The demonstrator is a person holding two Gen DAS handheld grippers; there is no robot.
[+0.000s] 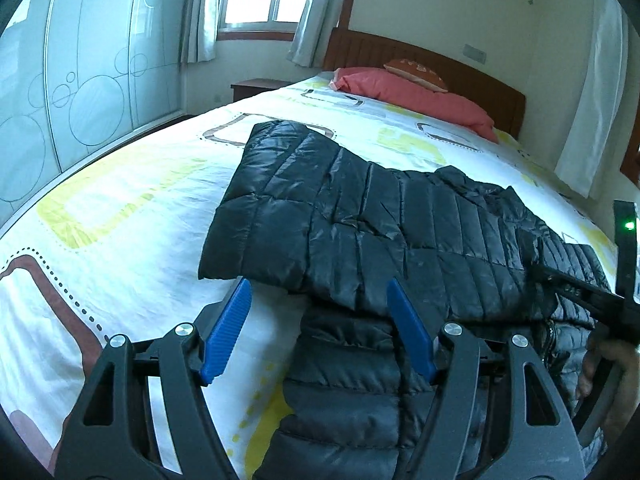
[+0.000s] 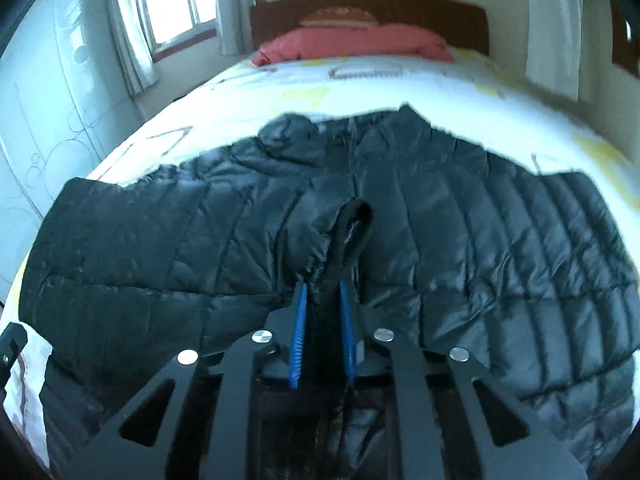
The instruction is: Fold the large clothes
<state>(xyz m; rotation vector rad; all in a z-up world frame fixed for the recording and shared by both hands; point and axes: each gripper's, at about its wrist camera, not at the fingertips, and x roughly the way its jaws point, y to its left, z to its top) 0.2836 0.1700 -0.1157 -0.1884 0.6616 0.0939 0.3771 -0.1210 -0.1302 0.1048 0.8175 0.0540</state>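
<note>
Right wrist view showed the right gripper point(image 2: 322, 292) clamped on the black quilted puffer jacket's point(image 2: 500, 240) cuff at frame centre. The left gripper point(image 1: 320, 292) stood wide apart, holding nothing, low in its frame.

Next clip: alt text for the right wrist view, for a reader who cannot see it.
The right gripper, its blue-padded fingers shut, pinches a cuff-like fold of the black quilted puffer jacket spread across a bed with a white patterned sheet. A pink pillow lies by the dark wooden headboard; a curtained window is upper left.
</note>
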